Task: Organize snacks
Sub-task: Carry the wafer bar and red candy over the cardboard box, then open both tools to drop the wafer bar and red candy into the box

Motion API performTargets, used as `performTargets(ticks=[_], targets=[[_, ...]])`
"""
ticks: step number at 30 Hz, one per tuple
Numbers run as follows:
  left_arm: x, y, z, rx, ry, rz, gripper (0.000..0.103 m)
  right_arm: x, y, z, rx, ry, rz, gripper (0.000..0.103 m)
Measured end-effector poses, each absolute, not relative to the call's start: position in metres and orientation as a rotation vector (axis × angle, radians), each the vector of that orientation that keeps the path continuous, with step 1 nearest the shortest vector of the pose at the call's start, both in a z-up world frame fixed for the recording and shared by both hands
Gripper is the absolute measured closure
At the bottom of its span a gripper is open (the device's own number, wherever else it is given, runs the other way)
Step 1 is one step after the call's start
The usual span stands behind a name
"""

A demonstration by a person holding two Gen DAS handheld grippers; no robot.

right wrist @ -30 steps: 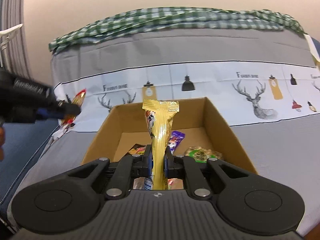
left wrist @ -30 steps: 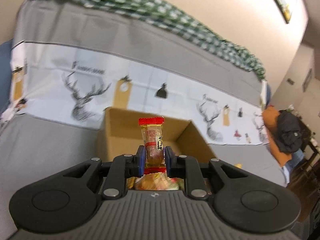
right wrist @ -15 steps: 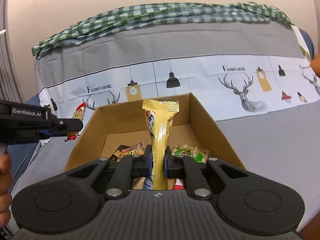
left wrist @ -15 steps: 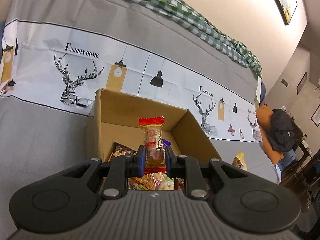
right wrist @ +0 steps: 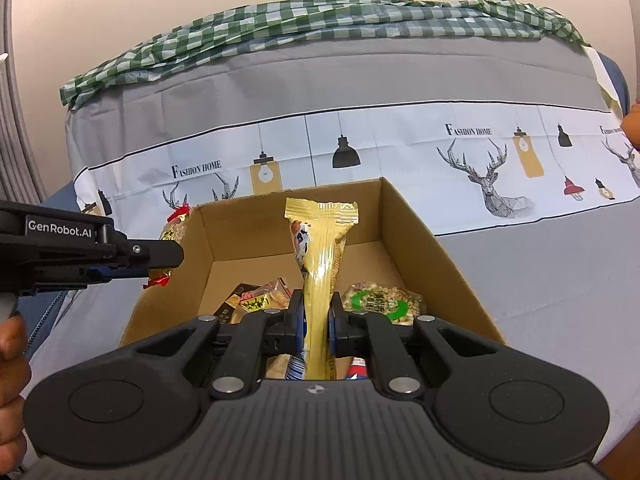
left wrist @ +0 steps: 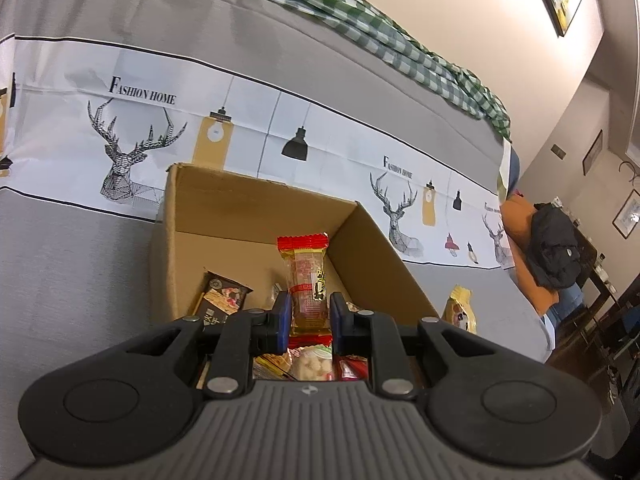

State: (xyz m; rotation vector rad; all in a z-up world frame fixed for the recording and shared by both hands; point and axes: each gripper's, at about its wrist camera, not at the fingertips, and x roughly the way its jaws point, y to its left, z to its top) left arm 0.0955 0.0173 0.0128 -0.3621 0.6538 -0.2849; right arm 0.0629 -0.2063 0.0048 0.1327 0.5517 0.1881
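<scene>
Holding, left gripper [left wrist: 309,312]: pads pinch an upright red-ended clear-wrapped snack bar [left wrist: 305,276] above the cardboard box [left wrist: 256,208].
Right gripper [right wrist: 316,318]: fingers clamped tight on a tall gold snack packet [right wrist: 320,256], upright over the same box.
Box contents: dark chocolate-style packet [left wrist: 220,300], round nut cake pack with green label [right wrist: 380,302], other wrapped snacks.
Surface: grey bedcover [right wrist: 540,280] with a deer-print band.

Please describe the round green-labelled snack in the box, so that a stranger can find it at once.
Find the open cardboard box on the grey bedspread. Inside, near its right wall, lies a clear packet of pale nuts. Only this one carries a round green label; its neighbours are yellow, brown or red.
</scene>
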Motion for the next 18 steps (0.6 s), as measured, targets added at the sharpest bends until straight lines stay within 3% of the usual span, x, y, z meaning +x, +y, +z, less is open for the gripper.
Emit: performTargets(ticks=[18], targets=[[0.0928,0.0082,0.0129,-0.348,0.634,-0.34,0.08,0.0615,-0.2065,0.0039,0.138,0.547,0.182,0.09]])
